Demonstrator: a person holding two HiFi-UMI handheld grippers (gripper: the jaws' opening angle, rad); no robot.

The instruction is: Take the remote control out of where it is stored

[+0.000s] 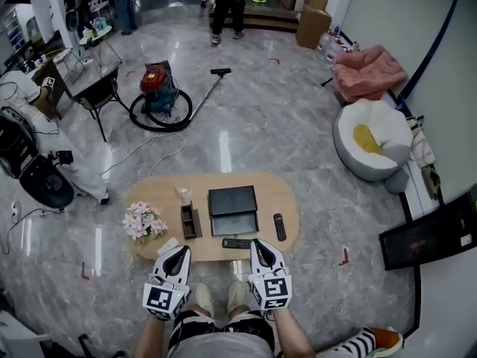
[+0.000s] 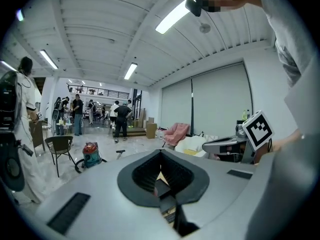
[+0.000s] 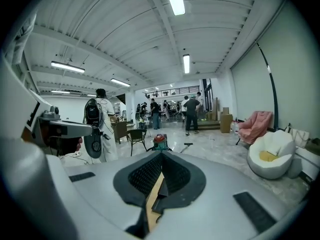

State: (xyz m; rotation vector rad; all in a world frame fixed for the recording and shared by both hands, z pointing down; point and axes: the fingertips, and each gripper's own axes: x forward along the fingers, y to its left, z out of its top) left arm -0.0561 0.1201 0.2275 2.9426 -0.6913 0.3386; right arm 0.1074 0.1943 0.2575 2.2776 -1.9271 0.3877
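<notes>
Left tool (image 1: 179, 252), right tool (image 1: 260, 245), both closed

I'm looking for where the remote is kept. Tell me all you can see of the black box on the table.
The box is flat, rectangular, matte black, lying level mid-way on the oval wooden table. It shows two parts: a back panel and a shallow front section nearer the person, perhaps an open lid or drawer; contents cannot be made out. A brown holder lies close on its left, a side remote to its right, a front remote just before it. Nothing rests on it.
</notes>
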